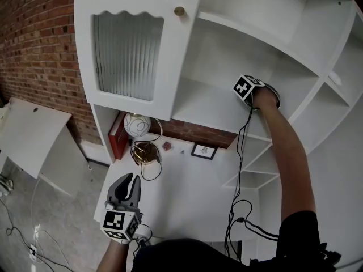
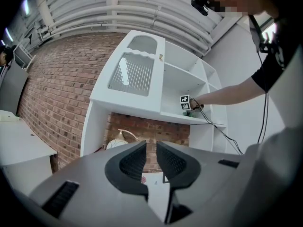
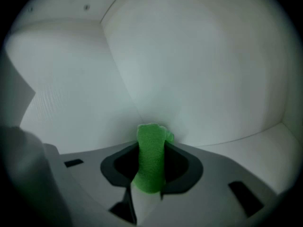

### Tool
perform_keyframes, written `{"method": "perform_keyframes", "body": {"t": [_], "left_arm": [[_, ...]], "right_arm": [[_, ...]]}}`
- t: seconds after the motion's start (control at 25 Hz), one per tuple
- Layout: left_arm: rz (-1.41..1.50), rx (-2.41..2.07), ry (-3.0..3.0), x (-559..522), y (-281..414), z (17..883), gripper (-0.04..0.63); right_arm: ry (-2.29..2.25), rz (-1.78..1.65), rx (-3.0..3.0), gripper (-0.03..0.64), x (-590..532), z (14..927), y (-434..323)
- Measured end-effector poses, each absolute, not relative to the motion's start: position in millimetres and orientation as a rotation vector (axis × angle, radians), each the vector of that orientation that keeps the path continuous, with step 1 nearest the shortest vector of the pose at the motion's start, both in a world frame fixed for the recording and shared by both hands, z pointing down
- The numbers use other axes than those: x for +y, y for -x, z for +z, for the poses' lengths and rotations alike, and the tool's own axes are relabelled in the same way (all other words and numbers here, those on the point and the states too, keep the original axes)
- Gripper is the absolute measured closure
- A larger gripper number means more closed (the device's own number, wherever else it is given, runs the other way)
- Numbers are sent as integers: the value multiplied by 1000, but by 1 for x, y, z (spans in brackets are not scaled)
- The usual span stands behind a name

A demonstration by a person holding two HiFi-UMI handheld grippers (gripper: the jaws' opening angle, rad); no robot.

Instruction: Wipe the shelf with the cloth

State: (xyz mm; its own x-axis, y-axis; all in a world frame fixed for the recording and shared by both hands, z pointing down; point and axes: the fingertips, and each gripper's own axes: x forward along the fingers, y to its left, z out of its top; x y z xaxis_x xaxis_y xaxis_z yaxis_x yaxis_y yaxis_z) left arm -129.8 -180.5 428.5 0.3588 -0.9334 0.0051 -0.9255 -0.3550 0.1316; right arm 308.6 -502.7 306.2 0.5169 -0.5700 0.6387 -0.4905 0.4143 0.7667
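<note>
Cloth (image 3: 149, 167), green, one piece: clamped upright between the jaws of the right gripper (image 3: 151, 148), its folded top standing just past the jaw tips and close against the inner corner where white panels meet; whether it presses on the surface cannot be told. Right gripper, head view: reached deep into the open right bay of a white cabinet (image 1: 142, 109), marker cube uppermost, low over the shelf (image 1: 207, 103), near that bay's far right end. Black cable (image 1: 238, 169): runs from this gripper down along the person's extended right arm. Left gripper (image 1: 128, 179): held low and near, well apart from the shelf, above the white counter (image 1: 187, 197); jaws at a narrow gap, nothing between them, pointed toward the cabinet. Cabinet door (image 1: 127, 55), left bay: ribbed glass panel, scalloped upper trim, small brass knob (image 1: 180, 11) at its right edge. Recess below the shelf, on the counter: white globe (image 1: 136, 124), red book-like item (image 1: 117, 137) standing just left of it, coiled brass-coloured piece (image 1: 144, 151) just near of the globe, small dark-framed picture (image 1: 203, 151) to the right. Brick wall (image 1: 34, 50): behind and left of the cabinet. White table (image 1: 28, 135): far left, beside the wall.
</note>
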Motion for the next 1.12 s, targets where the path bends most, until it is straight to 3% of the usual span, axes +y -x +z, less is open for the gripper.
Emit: {"method": "perform_keyframes", "body": {"t": [0.2,0.52,0.8,1.12], "left_arm": [[-92,-1762,-2455,-178,143,430,531],[-77,-1853,-2417,-156,154,422,531],[-69,-1987,-2280,-127,189,430,531],[-70,-1977,-2254,-120,185,439,531]], "right_arm": [[-1320,18,-1775,503,-510,259,-204],[-995,412,-2374,501,-475,262,-52],[-868,372,-2275,502,-478,299,-9],[-902,290,-2179,502,-486,310,-23]]}}
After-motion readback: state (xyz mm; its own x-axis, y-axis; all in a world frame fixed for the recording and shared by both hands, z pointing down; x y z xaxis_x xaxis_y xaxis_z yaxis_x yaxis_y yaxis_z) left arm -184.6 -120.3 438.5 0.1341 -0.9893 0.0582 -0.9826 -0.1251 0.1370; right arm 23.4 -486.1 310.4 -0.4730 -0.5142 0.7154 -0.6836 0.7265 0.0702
